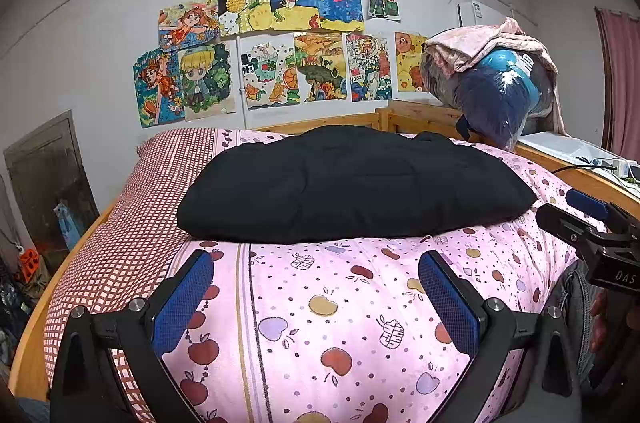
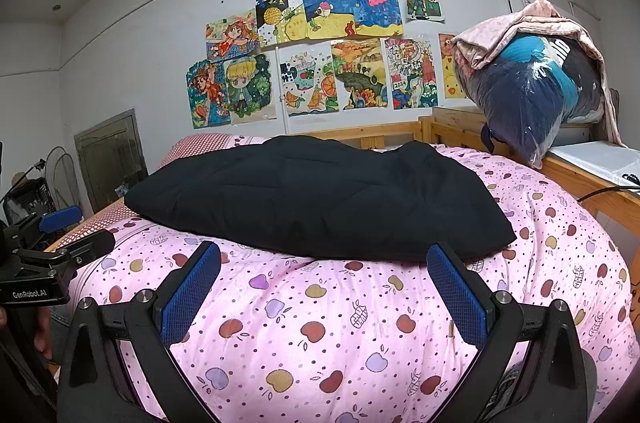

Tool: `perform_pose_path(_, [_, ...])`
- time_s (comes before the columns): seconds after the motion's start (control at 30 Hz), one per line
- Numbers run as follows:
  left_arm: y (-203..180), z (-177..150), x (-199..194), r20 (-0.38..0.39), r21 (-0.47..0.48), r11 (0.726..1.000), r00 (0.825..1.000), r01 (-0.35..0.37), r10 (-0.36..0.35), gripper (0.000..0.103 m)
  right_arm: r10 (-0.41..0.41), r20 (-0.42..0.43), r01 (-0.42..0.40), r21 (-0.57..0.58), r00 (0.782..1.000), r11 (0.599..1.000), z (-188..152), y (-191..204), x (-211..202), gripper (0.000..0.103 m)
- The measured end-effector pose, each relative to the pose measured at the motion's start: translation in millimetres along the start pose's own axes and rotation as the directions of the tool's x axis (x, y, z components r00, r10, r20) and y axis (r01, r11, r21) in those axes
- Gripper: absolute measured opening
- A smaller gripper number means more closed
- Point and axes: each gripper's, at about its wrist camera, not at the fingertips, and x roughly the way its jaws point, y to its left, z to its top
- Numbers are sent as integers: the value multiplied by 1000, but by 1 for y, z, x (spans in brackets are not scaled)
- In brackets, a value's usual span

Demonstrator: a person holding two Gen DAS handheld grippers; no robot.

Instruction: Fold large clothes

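A black padded garment [image 1: 352, 183] lies folded into a flat bundle on the pink apple-print quilt [image 1: 320, 311], seen also in the right wrist view as the black garment [image 2: 320, 199] on the quilt [image 2: 320, 323]. My left gripper [image 1: 316, 263] is open, its blue pads just short of the garment's near edge, holding nothing. My right gripper [image 2: 324, 255] is open too, close to the near edge, with the right fingertip almost at the cloth. The right gripper [image 1: 592, 223] shows at the right edge of the left view, and the left gripper [image 2: 60, 231] at the left edge of the right view.
A wooden bed frame [image 1: 332, 123] runs behind the quilt, below a wall of drawings [image 1: 280, 39]. A plastic bag of clothes [image 1: 496, 91] with a pink cloth on top sits at the back right. A red checked sheet [image 1: 140, 207] covers the left side.
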Motion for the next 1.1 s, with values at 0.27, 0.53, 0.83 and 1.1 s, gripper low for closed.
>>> perform_pose_path(0.27, [1,0,0,0,1,1000,1000,0,0,103,-1,0,1,0,1000,1000,0,1,0,101])
perform_pose_path(0.53, [2,0,0,0,1,1000,1000,1,-1,103,-1,-1,1,0,1000,1000,0,2,0,101])
perform_pose_path(0.83, [3,-1,1,-7,-1,1000,1000,21,-21,103,-1,-1,1,-1,1000,1000,-2,4,-1,101])
perform_pose_path(1.1, [9,-3,3,-18,-15,999,999,36,-36,103,-2,-2,2,0,1000,1000,-2,5,-1,101])
